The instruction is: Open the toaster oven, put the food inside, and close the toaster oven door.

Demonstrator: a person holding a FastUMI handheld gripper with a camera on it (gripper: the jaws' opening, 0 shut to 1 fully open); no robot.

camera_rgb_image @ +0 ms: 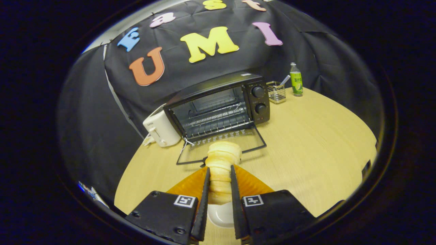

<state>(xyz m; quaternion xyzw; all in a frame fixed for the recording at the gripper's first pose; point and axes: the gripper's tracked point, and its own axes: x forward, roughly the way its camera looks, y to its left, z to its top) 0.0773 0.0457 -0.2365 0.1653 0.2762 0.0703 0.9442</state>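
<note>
Gripper [219, 180] fingers are pinched snug on a pale ridged bread roll [222, 163], lifted over the wooden table [306, 143]. Black toaster oven [218, 105] sits just ahead, glass door [221, 146] dropped flat. I'd keep it level, clear the door, aim for the wire rack [218, 122].

A light wood-grain bench [306, 136] with a rounded edge carries the items. A white pop-up toaster [160, 129] stands at the far left, close to the black cloth wall [85, 119], its lever side facing forward and a cord at its base. Toward the far right corner, a small wire mesh basket [276, 92] stands upright with a pale utensil handle leaning out of it. Just beside the basket, farther right, a green bottle [296, 79] with a white cap stands upright. A white plate [219, 214] lies on the bench at the near edge, partly hidden.
</note>
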